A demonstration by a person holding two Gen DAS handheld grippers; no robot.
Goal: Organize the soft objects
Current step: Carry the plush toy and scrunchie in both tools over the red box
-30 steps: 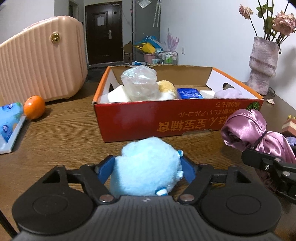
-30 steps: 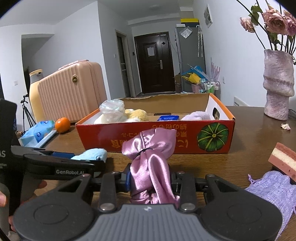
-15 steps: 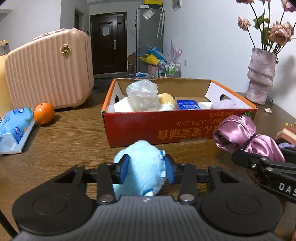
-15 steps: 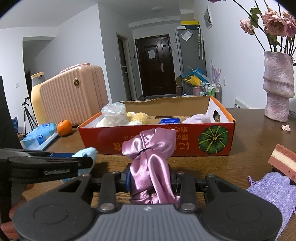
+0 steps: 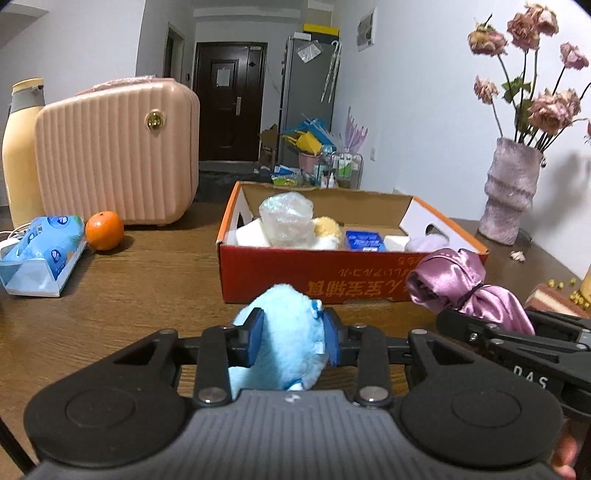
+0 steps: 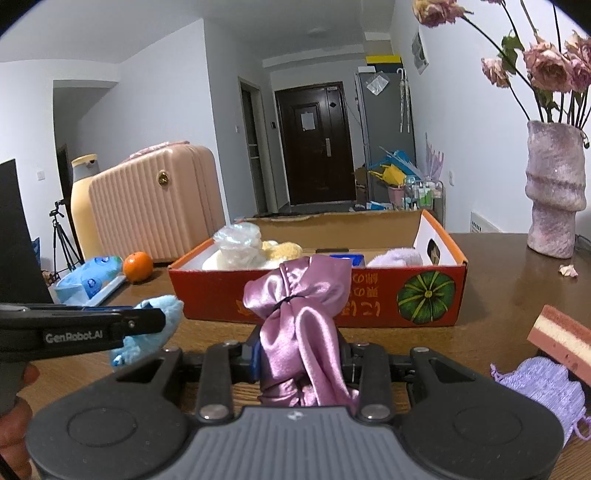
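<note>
Since both go into the red cardboard box [image 5: 332,273], I keep the left gripper [image 5: 291,338] pinching the blue plush toy [image 5: 286,339] and the right gripper [image 6: 301,356] clamped on the pink satin pouch [image 6: 301,314].

A room with plain white walls [image 6: 155,122] and a white ceiling [image 6: 258,33], evenly lit. A dark wooden door [image 6: 316,144] closes the far end of a hallway, with a tall grey refrigerator [image 6: 384,133] to its right and colourful clutter [image 6: 399,181] at its foot. A brown wood-grain desk [image 5: 129,288] fills the foreground. Left stands a black camera tripod [image 6: 61,236].
</note>
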